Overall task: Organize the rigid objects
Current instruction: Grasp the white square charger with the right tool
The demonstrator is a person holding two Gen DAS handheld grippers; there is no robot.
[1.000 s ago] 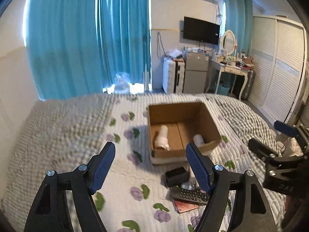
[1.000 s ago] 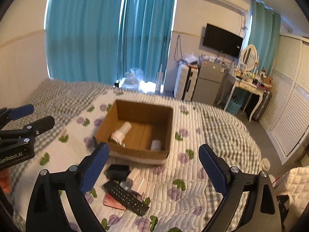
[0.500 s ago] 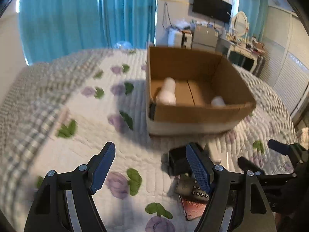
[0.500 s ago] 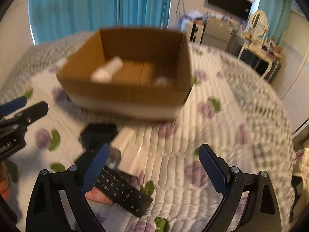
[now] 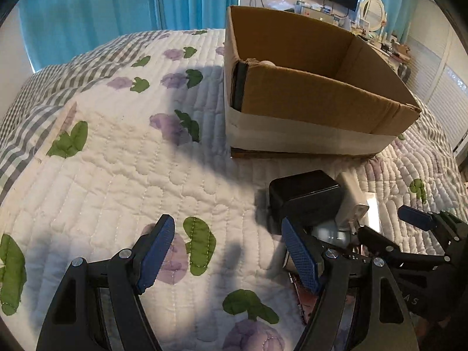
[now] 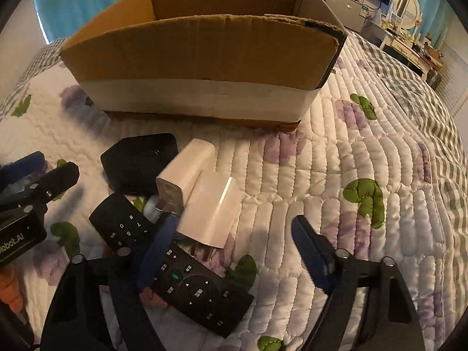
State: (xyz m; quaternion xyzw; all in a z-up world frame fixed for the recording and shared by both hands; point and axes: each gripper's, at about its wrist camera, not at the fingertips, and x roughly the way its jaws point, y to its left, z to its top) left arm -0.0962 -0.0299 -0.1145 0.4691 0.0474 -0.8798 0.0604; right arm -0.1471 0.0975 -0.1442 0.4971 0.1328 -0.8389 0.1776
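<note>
An open cardboard box (image 6: 204,49) stands on the quilted bed; it also shows in the left wrist view (image 5: 316,99). In front of it lies a pile: a black square box (image 6: 140,161) (image 5: 307,199), a white charger (image 6: 184,175), a white flat block (image 6: 213,210) and a black remote (image 6: 178,266). My right gripper (image 6: 234,251) is open, low over the remote and white block. My left gripper (image 5: 228,254) is open, just left of the black box, and also shows in the right wrist view (image 6: 38,181).
The floral quilt (image 5: 117,161) covers the bed. A pink card (image 5: 304,295) lies under the remote. Blue curtains (image 5: 117,8), a TV and a dressing table stand beyond the bed.
Both grippers have dropped low and moved forward to the pile in front of the box. Both stay open.
</note>
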